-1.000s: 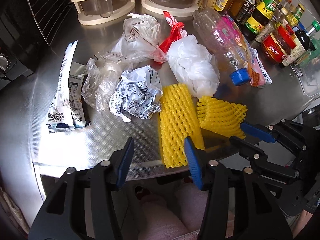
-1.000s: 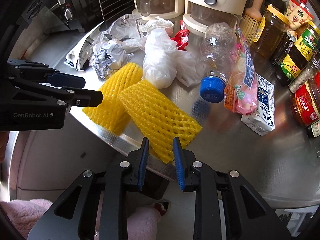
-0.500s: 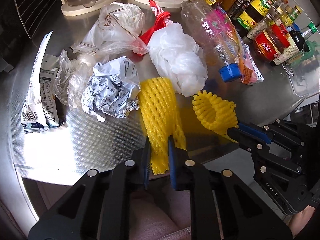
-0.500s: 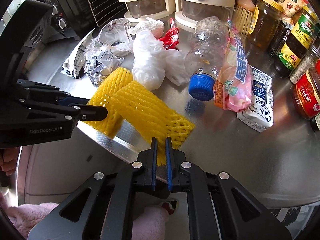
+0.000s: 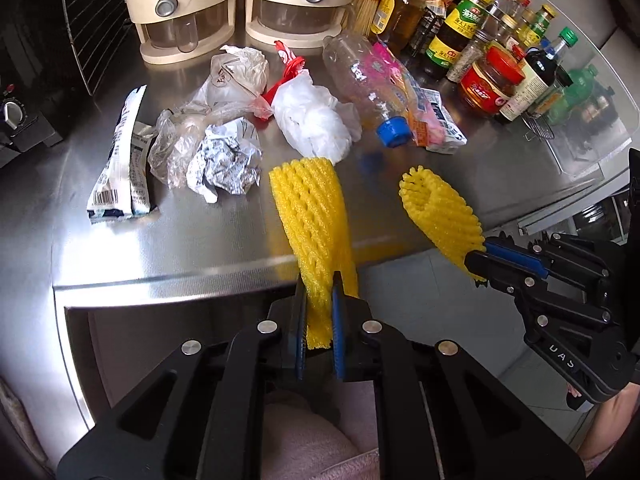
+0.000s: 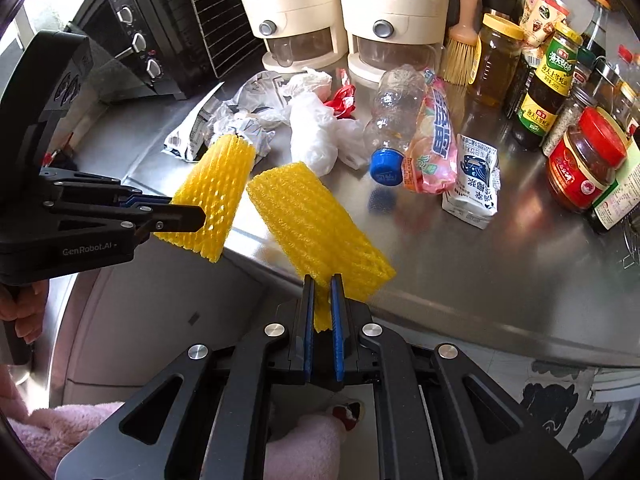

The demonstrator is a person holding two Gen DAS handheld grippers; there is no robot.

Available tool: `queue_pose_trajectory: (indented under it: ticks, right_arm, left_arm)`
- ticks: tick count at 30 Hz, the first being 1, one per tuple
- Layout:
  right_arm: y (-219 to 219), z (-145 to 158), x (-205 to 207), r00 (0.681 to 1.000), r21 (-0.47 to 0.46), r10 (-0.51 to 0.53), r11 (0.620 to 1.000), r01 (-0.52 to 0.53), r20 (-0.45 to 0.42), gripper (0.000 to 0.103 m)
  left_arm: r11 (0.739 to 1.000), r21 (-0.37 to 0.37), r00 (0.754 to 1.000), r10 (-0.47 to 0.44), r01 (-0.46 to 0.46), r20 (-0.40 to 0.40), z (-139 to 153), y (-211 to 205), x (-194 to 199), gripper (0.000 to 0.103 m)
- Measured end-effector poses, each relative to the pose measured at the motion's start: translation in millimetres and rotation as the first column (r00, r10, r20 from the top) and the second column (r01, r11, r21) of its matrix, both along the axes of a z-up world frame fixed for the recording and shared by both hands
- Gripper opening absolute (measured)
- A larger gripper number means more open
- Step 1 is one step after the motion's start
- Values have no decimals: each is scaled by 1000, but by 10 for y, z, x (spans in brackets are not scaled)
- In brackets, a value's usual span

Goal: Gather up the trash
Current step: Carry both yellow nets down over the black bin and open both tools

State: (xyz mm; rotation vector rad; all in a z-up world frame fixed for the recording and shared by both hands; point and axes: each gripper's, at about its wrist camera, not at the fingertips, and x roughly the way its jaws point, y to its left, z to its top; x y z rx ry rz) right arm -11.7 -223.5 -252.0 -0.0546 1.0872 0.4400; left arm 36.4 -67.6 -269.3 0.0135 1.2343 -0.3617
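Note:
My left gripper (image 5: 318, 320) is shut on one end of a yellow foam net (image 5: 312, 216), which hangs lifted over the counter's front edge. To its right, my right gripper (image 5: 480, 264) is shut on a second yellow foam net (image 5: 440, 212), also in the air. In the right wrist view that gripper (image 6: 322, 312) pinches its net (image 6: 316, 220), and the left gripper (image 6: 180, 212) holds the other net (image 6: 216, 192). More trash lies on the steel counter (image 5: 160, 248): a crumpled foil wrapper (image 5: 224, 160), a white plastic bag (image 5: 316, 120), a blue-capped bottle (image 5: 360, 76) and a flat wrapper (image 5: 124, 160).
Two cream dispensers (image 5: 180, 8) stand at the back, with a brush (image 6: 460, 52) and several sauce bottles and jars (image 5: 492, 80) at the right. A toaster oven (image 6: 132, 52) sits at the back left. A pink snack pack (image 6: 432, 140) and a milk pouch (image 6: 476, 180) lie near the bottle.
Both grippers went from open to shut, each on a yellow foam net. Both nets have lifted off the counter and come back toward its front edge.

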Motion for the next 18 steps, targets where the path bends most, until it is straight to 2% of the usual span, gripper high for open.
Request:
queue_pose_trajectory:
  ticks: [4, 8, 13, 18]
  right_arm:
    - [-32, -39, -284, 999, 30, -2, 1000, 3, -46, 9]
    - [-49, -250, -508, 994, 43, -12, 999, 17, -112, 9]
    - [-77, -705, -616, 979, 57, -63, 995, 76, -196, 9]
    - [-83, -1247, -619, 967, 57, -98, 992, 115, -235, 9]
  left_arm:
    - [1000, 0, 1000, -20, 20, -14, -36, 12, -356, 9]
    - [999, -6, 998, -32, 32, -49, -217, -5, -638, 9]
    - [1000, -17, 993, -21, 20, -114, -636, 10, -822, 9]
    - [999, -7, 994, -53, 53, -100, -1098, -40, -907, 9]
